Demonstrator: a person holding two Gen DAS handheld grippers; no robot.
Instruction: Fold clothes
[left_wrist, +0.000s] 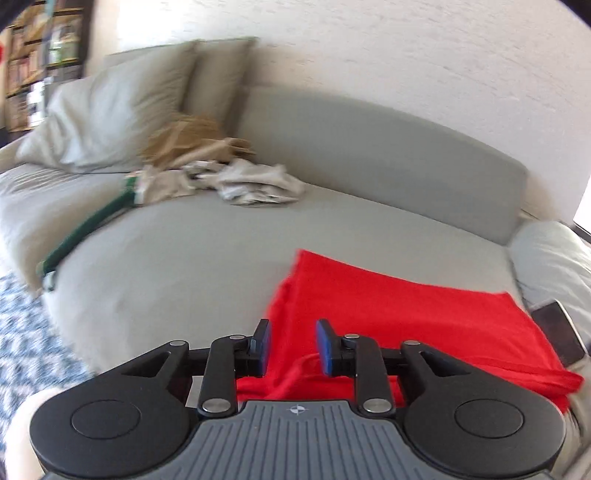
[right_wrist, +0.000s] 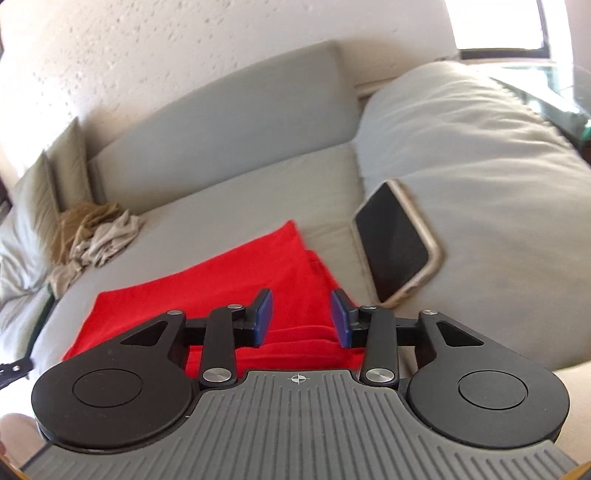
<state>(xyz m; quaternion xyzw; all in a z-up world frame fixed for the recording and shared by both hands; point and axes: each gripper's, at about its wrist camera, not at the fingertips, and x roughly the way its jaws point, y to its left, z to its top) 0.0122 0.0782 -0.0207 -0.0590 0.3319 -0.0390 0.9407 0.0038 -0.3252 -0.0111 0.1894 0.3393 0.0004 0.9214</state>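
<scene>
red cloth (left_wrist: 399, 317) near edge hidden under hand-held gripper (left_wrist: 292, 347).

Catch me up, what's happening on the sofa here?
A person is folding clothes with two handheld grippers. The red garment lies folded on the grey sofa seat. The left gripper and the right gripper are both open above its near edge, holding nothing. A pile of unfolded clothes waits further back near the cushions. A phone leans against the armrest beside the red garment.
</scene>
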